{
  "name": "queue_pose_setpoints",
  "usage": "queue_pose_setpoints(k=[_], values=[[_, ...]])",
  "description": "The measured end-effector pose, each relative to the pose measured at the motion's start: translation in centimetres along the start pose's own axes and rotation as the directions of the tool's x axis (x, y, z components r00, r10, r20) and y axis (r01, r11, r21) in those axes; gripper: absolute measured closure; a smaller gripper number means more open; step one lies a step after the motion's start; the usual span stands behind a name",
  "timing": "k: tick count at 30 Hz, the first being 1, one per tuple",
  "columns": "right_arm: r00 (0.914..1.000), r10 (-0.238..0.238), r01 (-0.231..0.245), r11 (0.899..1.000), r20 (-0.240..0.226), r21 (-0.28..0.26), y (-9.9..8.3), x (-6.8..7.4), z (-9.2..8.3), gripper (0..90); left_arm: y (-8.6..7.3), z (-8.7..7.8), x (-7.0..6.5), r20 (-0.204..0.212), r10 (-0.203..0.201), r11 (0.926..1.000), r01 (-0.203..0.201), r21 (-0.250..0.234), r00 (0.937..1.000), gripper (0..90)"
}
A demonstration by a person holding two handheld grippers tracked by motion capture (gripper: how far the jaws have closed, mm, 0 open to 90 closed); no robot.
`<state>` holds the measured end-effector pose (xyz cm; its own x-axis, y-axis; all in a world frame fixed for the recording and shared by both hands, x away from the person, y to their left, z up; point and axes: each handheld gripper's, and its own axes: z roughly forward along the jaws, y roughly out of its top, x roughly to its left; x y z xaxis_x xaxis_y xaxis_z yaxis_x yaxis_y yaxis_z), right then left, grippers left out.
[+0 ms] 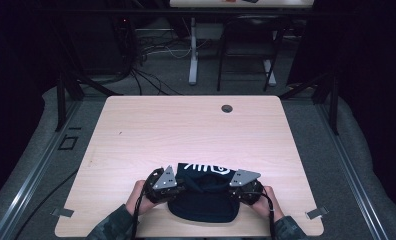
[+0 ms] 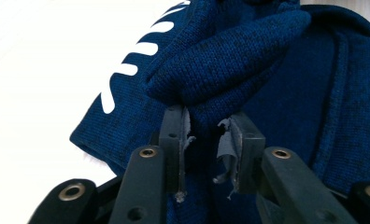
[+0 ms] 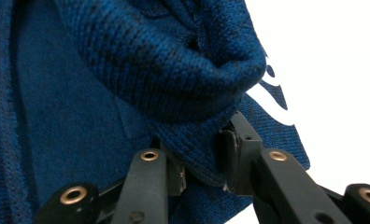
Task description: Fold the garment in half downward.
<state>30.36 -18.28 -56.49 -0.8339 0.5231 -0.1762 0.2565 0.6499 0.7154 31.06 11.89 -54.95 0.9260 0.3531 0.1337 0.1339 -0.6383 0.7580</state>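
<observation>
A dark blue knit garment (image 1: 202,192) with white lettering lies at the near edge of the tabletop (image 1: 186,130), at about 6 o'clock of its surface, bunched up in the middle. The white print shows on its far part, toward 12 o'clock. The left claw (image 1: 178,187) sits at the garment's 9 o'clock side and the right claw (image 1: 232,189) at its 3 o'clock side. In the left gripper view the left claw (image 2: 205,135) is clamped on a raised fold of the knit (image 2: 230,60), the cloth pinched between its worn pads. In the right gripper view the right claw (image 3: 204,158) is likewise clamped on a thick rolled fold of the same garment (image 3: 174,70).

The tabletop is pale wood with rounded corners and a small round hole (image 1: 227,108) near its far edge, at 12 o'clock. Grey floor (image 1: 346,165) surrounds it. Beyond, at 12 o'clock, stand a white table leg (image 1: 193,50), a dark chair frame (image 1: 246,55) and loose cables (image 1: 146,60) on the floor; the rest of the room is dark.
</observation>
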Motion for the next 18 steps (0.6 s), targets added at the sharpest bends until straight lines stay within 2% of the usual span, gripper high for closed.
queue_pose_setpoints(k=[4,10,12,15,16,18], values=[[0.9999,-0.012,0.012,1.000,-0.012,0.006,-0.4,-0.1,0.0,74.9,-0.3,0.1,-0.1,0.007,0.000,1.0000,0.000,0.002,1.0000,75.7],[0.9997,-0.013,0.013,1.000,-0.018,0.010,-0.5,0.0,0.1,72.6,-0.6,0.4,-0.4,0.015,0.008,0.9996,-0.008,0.025,0.9999,76.0],[0.9998,-0.006,0.006,1.000,-0.021,0.010,-0.6,-0.1,0.1,70.3,-0.6,0.3,-0.3,0.023,0.002,0.9995,-0.002,0.030,0.9997,73.6],[0.9996,0.012,-0.011,1.000,-0.025,0.009,-0.6,-0.3,-0.1,69.7,-0.5,0.0,-0.1,0.002,-0.020,0.9992,0.020,0.035,0.9998,60.3],[0.9996,0.014,-0.014,1.000,-0.025,0.008,-0.6,-0.4,0.0,69.8,-0.5,-0.2,0.1,-0.003,-0.038,0.9989,0.038,0.028,0.9993,55.7],[0.9995,0.015,-0.015,1.000,-0.029,0.007,-0.8,-0.5,0.0,70.2,-0.5,-0.7,0.5,0.002,-0.075,0.9972,0.075,0.004,0.9972,52.0]])
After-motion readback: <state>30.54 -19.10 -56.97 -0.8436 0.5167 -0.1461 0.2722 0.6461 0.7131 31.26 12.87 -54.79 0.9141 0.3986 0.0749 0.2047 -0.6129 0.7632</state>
